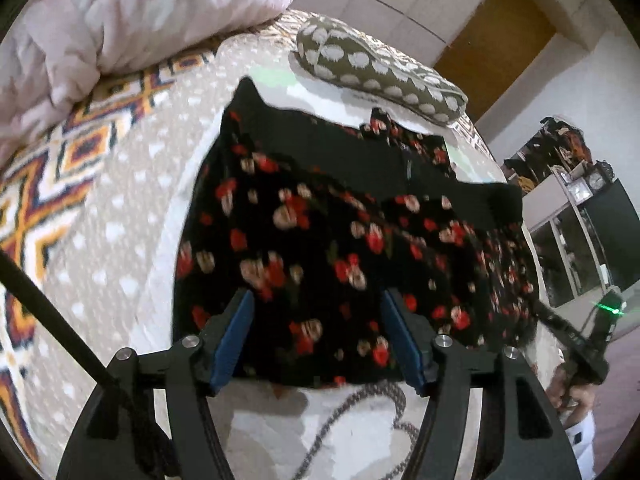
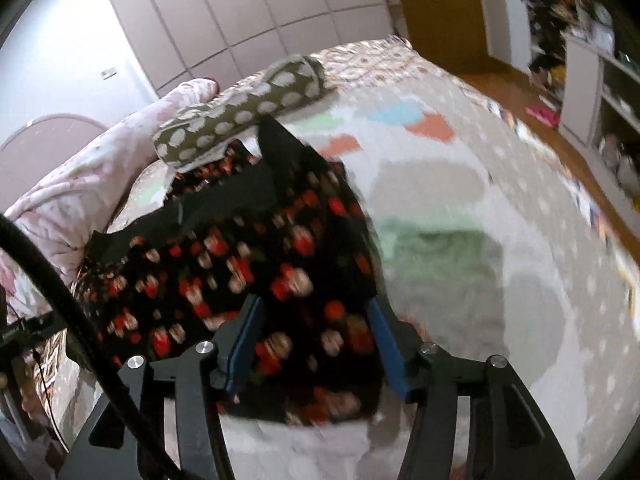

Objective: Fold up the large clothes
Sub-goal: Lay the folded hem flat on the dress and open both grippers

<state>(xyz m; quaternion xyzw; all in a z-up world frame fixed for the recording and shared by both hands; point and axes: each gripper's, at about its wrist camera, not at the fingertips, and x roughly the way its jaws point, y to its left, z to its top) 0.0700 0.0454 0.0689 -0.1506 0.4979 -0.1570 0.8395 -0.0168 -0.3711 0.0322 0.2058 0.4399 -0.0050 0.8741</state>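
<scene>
A black garment with red and cream flowers (image 1: 340, 248) lies folded on the bed, with a plain black band across its far side. It also shows in the right wrist view (image 2: 248, 280). My left gripper (image 1: 316, 312) is open, its blue pads (image 1: 236, 336) spread just above the garment's near edge, holding nothing. My right gripper (image 2: 314, 320) is open too, its blue pads (image 2: 386, 344) straddling the garment's near right corner, empty. The right wrist view is blurred by motion.
The bed cover (image 1: 120, 208) is beige with white dots and coloured patches (image 2: 432, 248). An olive polka-dot pillow (image 1: 380, 68) lies beyond the garment. A pink quilt (image 1: 120, 12) is heaped at the far left. A wardrobe, door and shelves stand beyond the bed.
</scene>
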